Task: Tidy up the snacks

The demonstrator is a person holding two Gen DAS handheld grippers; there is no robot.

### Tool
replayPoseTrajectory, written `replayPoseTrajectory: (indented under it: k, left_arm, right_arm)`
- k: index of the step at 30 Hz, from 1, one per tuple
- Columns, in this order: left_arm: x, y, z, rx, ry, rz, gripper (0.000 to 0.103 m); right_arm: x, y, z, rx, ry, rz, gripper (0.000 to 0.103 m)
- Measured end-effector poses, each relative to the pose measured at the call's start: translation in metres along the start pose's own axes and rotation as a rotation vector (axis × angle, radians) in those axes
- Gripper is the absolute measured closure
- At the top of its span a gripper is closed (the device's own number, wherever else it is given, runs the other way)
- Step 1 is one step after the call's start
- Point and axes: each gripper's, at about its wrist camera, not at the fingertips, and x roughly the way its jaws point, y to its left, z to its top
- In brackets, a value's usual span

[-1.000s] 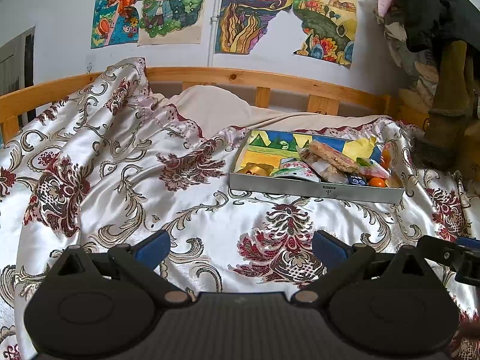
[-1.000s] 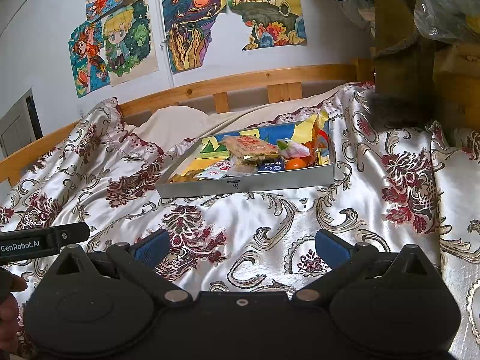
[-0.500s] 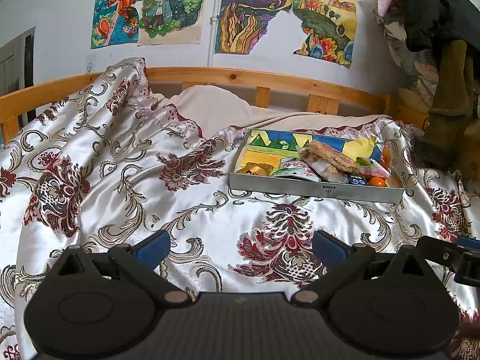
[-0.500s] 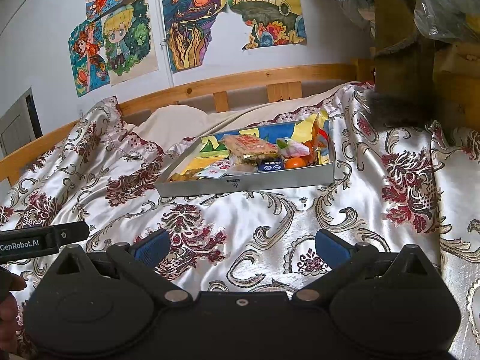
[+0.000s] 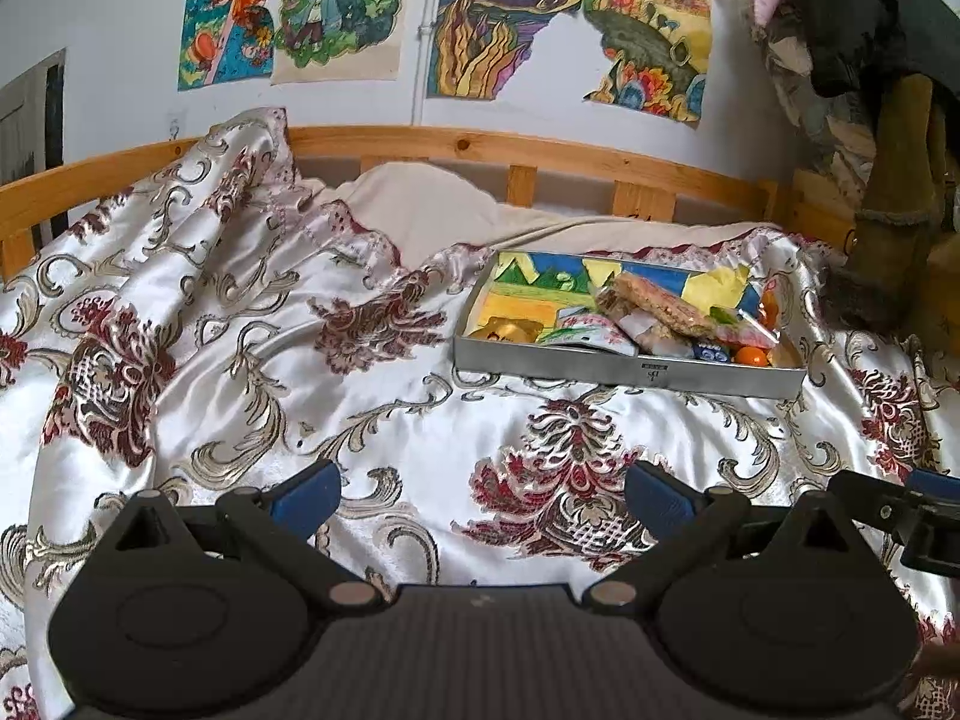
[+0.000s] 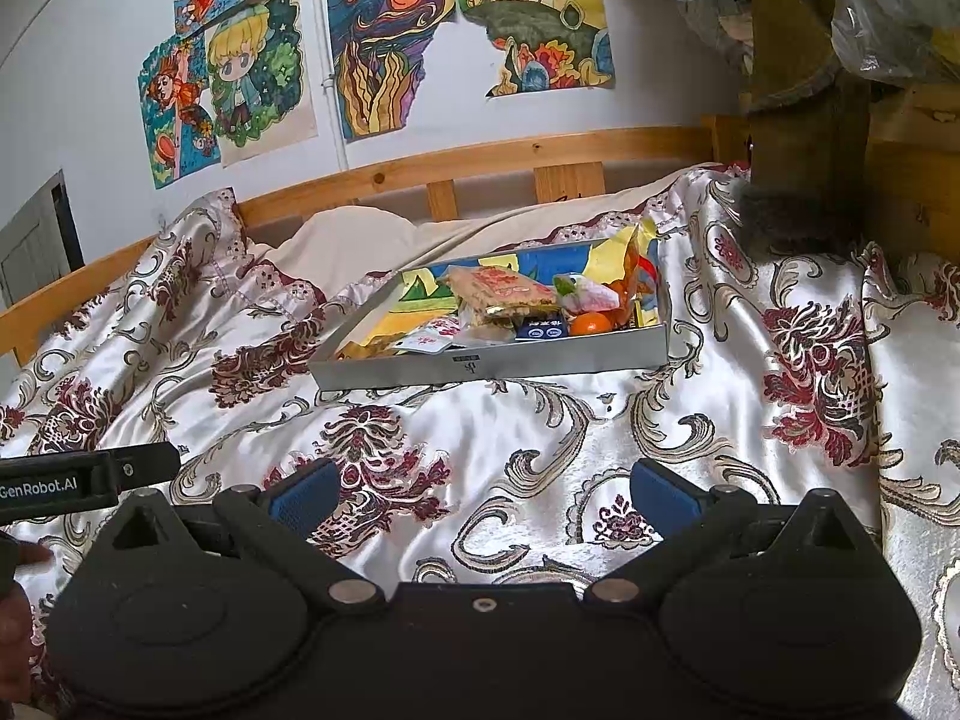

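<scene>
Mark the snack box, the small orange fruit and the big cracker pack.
snack box (image 6: pixel 498 363), right wrist view, grey front wall.
small orange fruit (image 6: pixel 589 324), right wrist view, its middle.
big cracker pack (image 5: pixel 654 300), left wrist view, top face.

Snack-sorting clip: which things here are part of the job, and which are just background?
Part of the job:
grey tray
wrapped cracker pack
orange fruit
blue packet
left gripper, open
right gripper, open

Just lying about:
patterned bedspread
wall drawings
wooden bed rail
</scene>
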Motion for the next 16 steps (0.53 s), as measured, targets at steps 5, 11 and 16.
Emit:
replayPoseTrajectory:
  k: [5, 11, 16]
  left_arm:
    - [0.0049, 0.0024, -0.0011, -0.001, 0.031, -0.001, 0.000]
    - [0.0065, 0.0037, -0.0023, 0.001, 0.038, 0.016, 0.000]
    - [0.0065, 0.0033, -0.0023, 0.005, 0.039, 0.018, 0.000]
  right_arm:
    - [-0.0003, -0.0019, -0.0010, -0.001, 0.002, 0.001, 0.001]
    - [-0.0001, -0.0028, -0.0025, 0.001, 0.005, 0.001, 0.001]
    - [-0.0002, -0.0040, -0.0034, 0.001, 0.005, 0.001, 0.001]
